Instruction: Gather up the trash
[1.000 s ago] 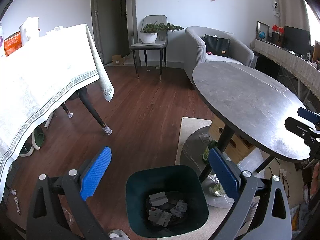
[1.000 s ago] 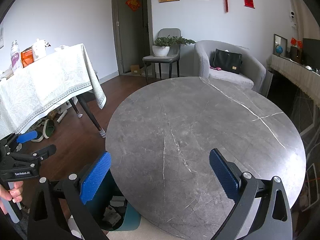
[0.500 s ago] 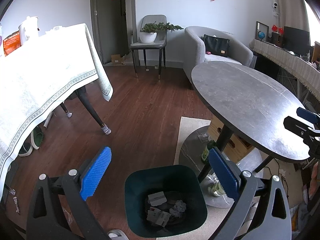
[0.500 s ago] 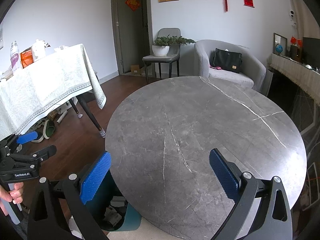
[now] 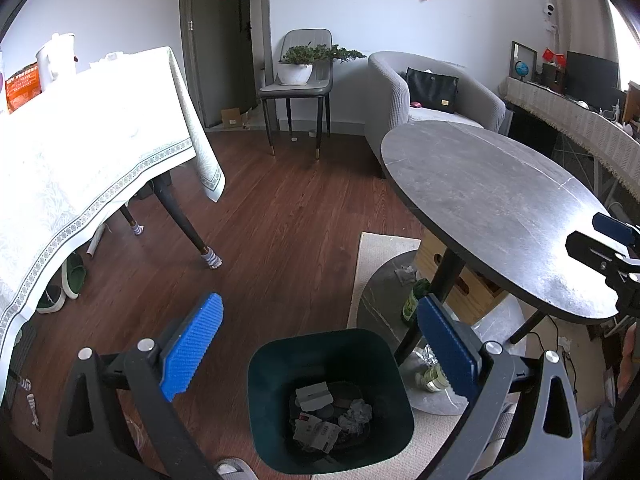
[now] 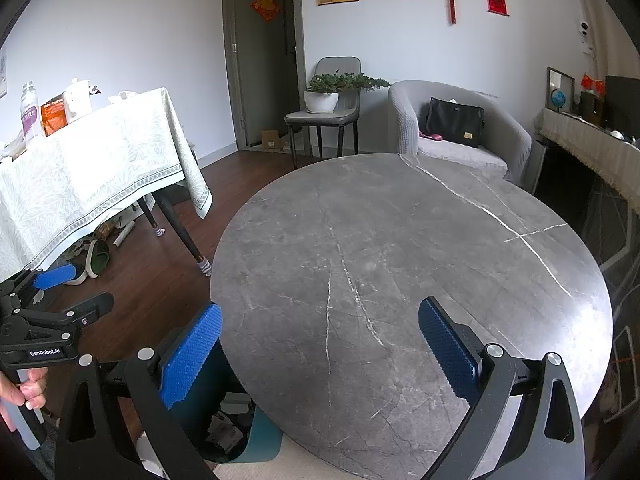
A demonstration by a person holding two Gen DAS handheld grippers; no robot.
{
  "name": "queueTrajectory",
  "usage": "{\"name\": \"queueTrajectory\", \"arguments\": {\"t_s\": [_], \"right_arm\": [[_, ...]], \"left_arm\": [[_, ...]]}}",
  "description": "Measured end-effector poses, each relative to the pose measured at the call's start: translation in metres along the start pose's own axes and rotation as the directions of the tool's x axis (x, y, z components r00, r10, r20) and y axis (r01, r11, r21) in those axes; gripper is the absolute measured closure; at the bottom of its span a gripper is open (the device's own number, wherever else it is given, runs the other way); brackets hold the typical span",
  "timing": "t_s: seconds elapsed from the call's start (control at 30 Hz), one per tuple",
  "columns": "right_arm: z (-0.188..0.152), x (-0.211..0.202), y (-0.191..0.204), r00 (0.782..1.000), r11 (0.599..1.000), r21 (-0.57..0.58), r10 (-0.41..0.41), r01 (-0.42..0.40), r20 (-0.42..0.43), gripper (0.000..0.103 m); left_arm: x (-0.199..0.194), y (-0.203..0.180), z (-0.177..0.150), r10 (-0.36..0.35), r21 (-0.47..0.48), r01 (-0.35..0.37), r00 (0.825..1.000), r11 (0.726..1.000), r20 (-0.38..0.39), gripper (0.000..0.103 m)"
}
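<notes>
Both claws are spread and empty — left claw (image 5: pixel 318 354) above the dark green bin (image 5: pixel 256 376), right claw (image 6: pixel 320 350) over the bare round counter (image 6: pixel 400 240); next, hunt the crumpled scraps (image 5: pixel 406 274) on its base

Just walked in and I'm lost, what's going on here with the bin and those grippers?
A person is collecting trash with a handheld gripper in each hand. Both the left gripper and right gripper are open and hold nothing. The dark green bin on the floor beside the round grey table has crumpled paper in it.
</notes>
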State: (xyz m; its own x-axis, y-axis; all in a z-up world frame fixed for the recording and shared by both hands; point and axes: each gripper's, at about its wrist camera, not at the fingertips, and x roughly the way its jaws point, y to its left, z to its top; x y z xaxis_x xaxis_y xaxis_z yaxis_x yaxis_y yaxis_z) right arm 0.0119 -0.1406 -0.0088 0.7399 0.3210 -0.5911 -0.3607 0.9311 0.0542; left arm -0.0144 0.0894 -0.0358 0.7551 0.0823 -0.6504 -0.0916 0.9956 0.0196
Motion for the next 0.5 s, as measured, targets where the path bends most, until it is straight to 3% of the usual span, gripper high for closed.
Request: {"name": "queueTrajectory", "arguments": {"t_s": [0.5], "right_arm": [[-0.0015, -0.0004, -0.0015, 1.000, 1.000, -0.001, -0.002, 0.002, 0.002, 0.004]], "left_arm": [[0.0000, 0.0001, 0.0002, 0.000, 0.000, 0.000, 1.000, 1.000, -0.001, 0.004]]}}
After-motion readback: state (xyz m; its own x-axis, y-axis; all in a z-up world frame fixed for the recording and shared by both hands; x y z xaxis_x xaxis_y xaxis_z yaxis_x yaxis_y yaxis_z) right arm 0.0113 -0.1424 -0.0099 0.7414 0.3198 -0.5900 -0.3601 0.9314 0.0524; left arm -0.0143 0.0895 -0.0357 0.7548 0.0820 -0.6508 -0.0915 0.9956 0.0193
